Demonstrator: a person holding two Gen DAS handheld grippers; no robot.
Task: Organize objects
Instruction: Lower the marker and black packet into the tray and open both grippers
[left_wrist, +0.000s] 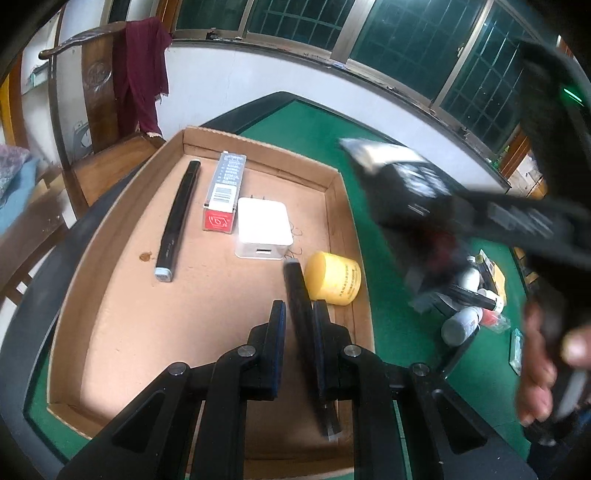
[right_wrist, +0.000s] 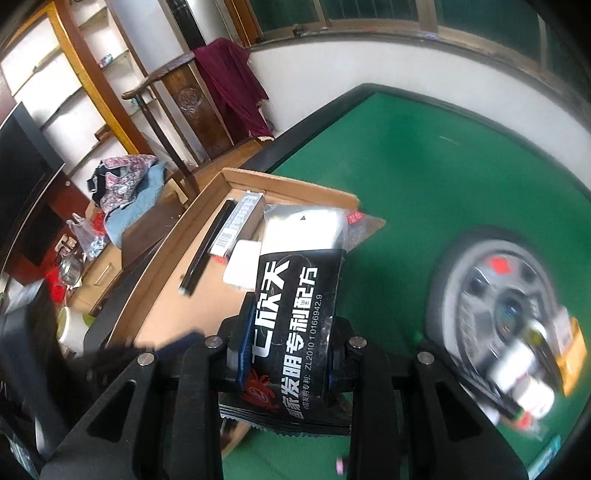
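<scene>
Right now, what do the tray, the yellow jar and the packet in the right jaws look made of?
Tray: corrugated cardboard, matte brown, raw cut edges.
Yellow jar: probably plastic, smooth with a dull sheen.
Packet: looks like glossy plastic or foil film, with glare, a serrated end and a silvery top.

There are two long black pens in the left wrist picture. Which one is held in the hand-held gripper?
The black pen clamped in the left hand-held gripper, beside the yellow jar. The other black pen lies free in the cardboard tray, left of the red-ended box.
</scene>
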